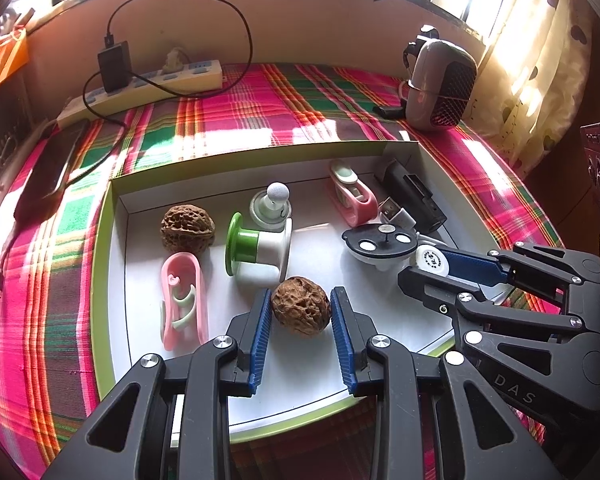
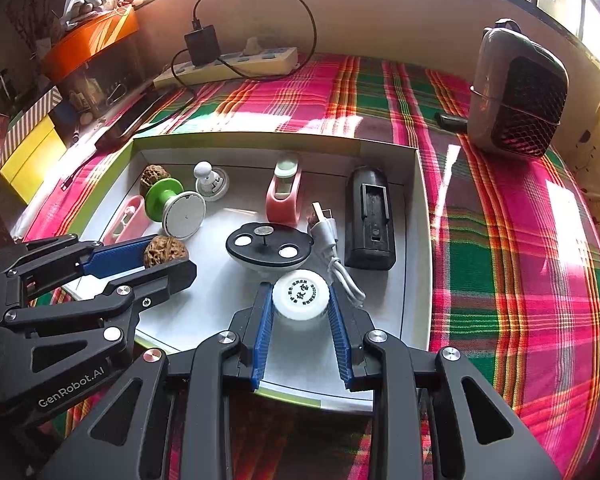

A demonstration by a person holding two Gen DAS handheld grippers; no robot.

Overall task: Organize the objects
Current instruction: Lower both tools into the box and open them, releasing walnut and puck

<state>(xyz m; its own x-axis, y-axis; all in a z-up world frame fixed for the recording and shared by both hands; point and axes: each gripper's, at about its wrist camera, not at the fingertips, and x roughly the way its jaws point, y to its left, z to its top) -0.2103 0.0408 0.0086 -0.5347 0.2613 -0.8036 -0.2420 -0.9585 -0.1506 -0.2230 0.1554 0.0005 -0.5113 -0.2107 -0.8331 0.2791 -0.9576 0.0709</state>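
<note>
Both grippers loaded inside the white tray [image 1: 116,240], one item each.

Left gripper [image 1: 300,312]: fingers [image 1: 260,332] closed narrow on a walnut [image 1: 300,306], pads on opposite sides so the round shell can't roll out. Right gripper [image 2: 300,304]: fingers [image 2: 264,328] clamp a white round lidded pot [image 2: 300,298] across its diameter, printed lid up, so it stays level. Both sit at the tray's near edge. Second walnut [image 1: 187,229], pink floss holder [image 1: 182,300] and green-white spool [image 1: 256,250] lie toward the tray's left wall; black battery case [image 2: 370,220] and USB cable [image 2: 332,248] toward its right wall. Looks like sorting by type; walnuts likely get paired.
</note>
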